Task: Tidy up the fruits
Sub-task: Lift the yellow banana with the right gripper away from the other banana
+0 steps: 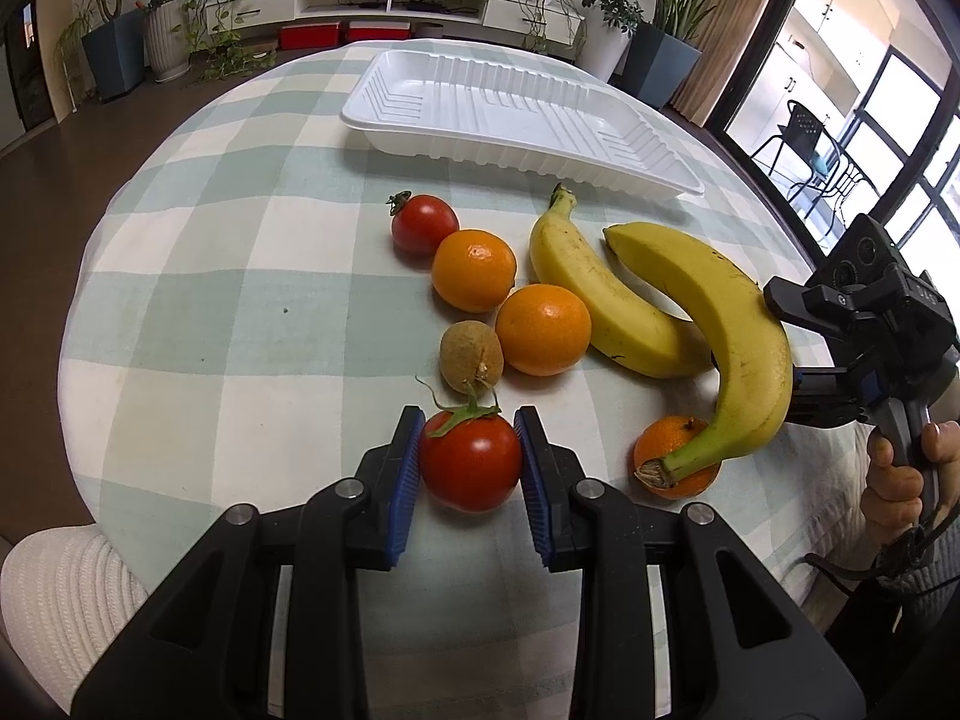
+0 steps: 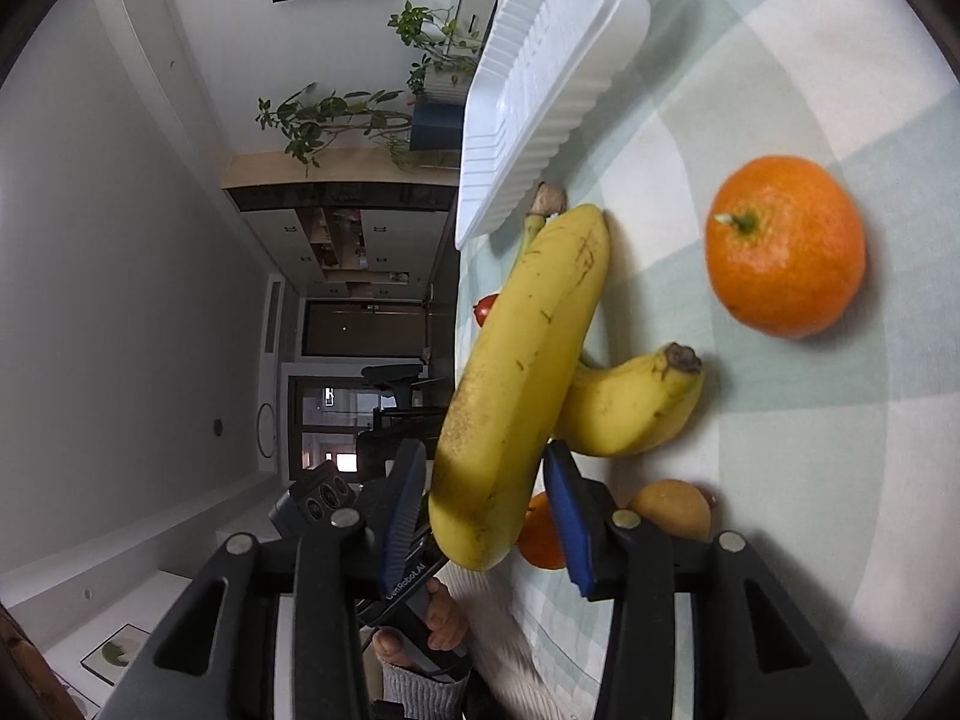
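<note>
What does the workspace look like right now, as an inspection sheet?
Surface: checked tablecloth.
Job's things: empty white tray; loose tomato, three oranges, kiwi, banana on cloth.
Clutter: nothing seen.
Grippers: left gripper jaws around near tomato; right gripper shut on lifted banana.
Cables: cord at right wrist.
Surroundings: potted plants, shelving.

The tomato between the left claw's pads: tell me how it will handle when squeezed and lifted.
The tomato looks glossy and thin-skinned, so it may slip or bruise under hard pressure from the left claw. It is round and would probably roll on the checked cloth if released. It likely lifts easily, being small.
</note>
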### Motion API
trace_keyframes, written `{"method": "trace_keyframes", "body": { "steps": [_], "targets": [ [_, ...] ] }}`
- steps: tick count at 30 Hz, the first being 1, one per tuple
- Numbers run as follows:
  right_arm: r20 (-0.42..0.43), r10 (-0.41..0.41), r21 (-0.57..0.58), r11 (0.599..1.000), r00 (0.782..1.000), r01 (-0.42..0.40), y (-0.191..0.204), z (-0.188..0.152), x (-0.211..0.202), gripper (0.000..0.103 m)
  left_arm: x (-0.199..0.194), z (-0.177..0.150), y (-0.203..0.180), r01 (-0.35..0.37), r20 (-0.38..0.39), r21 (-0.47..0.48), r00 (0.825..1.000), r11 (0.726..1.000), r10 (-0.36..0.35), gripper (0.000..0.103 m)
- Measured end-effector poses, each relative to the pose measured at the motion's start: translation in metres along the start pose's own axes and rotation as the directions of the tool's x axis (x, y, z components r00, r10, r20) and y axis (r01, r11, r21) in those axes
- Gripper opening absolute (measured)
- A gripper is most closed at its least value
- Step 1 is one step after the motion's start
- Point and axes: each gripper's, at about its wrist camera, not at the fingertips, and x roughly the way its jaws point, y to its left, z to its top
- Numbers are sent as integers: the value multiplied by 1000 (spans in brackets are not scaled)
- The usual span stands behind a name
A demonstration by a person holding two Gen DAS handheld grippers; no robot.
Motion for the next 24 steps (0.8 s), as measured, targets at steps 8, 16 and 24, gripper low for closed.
{"method": "trace_keyframes", "body": {
  "steps": [8,16,24],
  "targets": [
    [-33,65,22,998,997,-64,-7,-5,7,26,0,1,1,5,-1,-9,1000,1000,-5,28],
    [-39,-106,-80,991,994,103,16,-9,19,51,-1,1,3,5,2,-20,1000,1000,-5,28],
    [-54,-93,-41,995,994,91,18,-9,38,60,-2,0,6,8,7,-29,1000,1000,-7,28]
  ]
}}
